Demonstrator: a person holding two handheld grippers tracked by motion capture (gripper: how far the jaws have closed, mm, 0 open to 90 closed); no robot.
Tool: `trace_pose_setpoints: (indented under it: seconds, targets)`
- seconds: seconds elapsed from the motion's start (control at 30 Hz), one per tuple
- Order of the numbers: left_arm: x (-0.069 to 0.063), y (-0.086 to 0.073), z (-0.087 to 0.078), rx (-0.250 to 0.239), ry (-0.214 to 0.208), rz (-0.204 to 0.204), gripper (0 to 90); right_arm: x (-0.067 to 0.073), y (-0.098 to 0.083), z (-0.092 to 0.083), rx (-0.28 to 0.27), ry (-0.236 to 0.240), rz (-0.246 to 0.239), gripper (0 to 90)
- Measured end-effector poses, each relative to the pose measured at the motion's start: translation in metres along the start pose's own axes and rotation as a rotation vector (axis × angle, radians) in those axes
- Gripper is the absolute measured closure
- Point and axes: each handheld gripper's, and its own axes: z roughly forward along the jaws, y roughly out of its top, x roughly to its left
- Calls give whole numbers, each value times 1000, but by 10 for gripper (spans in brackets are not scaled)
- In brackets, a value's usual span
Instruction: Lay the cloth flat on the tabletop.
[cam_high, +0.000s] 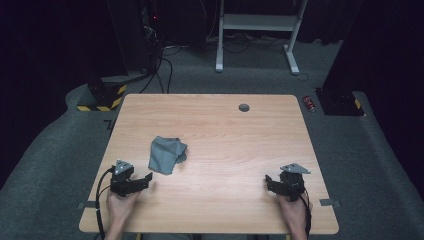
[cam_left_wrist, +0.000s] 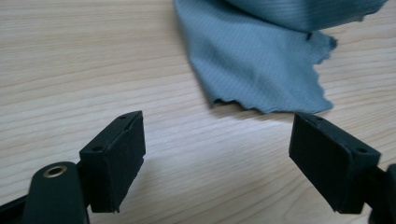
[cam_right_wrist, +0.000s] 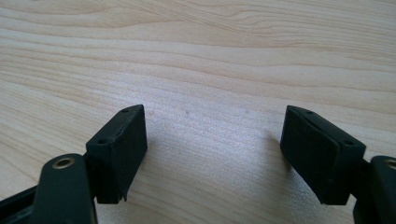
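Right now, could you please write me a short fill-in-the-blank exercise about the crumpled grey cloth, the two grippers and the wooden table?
1. The crumpled grey cloth lies nearer the ____ gripper.
2. The left gripper has its jaws ____, with nothing between them.
3. The right gripper points at bare ____ tabletop.
4. The light wooden table has a small round ____ near its far edge.

Missing words: left; open; wooden; hole
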Motion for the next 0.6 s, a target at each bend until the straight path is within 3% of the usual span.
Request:
trace_pose_setpoints:
  seconds: [0.17,0.3,0.6]
  targets:
    - [-9,11,6,4,-27,26,193,0,0,0,0,0,0,227]
    - [-15,19,10,4,-46,22,193,0,0,0,0,1,-1,227]
    - [-31,37,19,0,-60,53,201,0,0,0,0,0,-2,227]
